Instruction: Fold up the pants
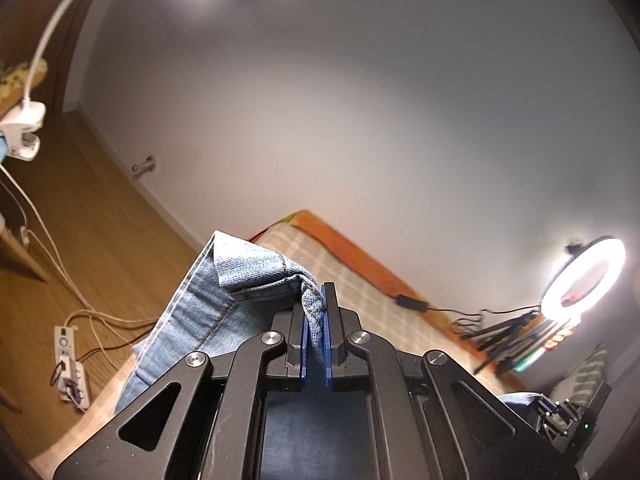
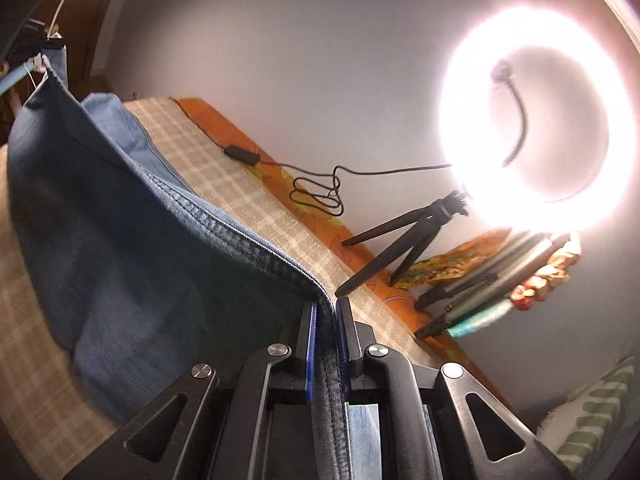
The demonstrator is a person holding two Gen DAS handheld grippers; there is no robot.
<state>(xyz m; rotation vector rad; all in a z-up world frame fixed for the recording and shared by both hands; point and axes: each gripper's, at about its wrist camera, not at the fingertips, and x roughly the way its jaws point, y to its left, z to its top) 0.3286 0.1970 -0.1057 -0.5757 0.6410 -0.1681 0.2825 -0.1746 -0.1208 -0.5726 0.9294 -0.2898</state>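
Observation:
The pants are blue denim jeans (image 1: 208, 312). My left gripper (image 1: 315, 304) is shut on a hemmed edge of the jeans and holds it above the checked beige table cover (image 1: 360, 280). My right gripper (image 2: 326, 308) is shut on a seamed edge of the jeans (image 2: 120, 248), which hang in a broad sheet to the left over the table cover (image 2: 248, 200). The far end of the jeans rises to the upper left, where the other gripper (image 2: 40, 56) holds it. The right gripper also shows at the left wrist view's lower right (image 1: 560, 416).
A lit ring light (image 2: 536, 120) on a black tripod (image 2: 404, 240) stands at the table's far right, with its cable (image 2: 316, 188) along the orange border (image 2: 224, 128). Rolled items (image 2: 500, 280) lie by the wall. A clamp lamp (image 1: 24, 132) and power strips (image 1: 68, 364) on the wood floor are left.

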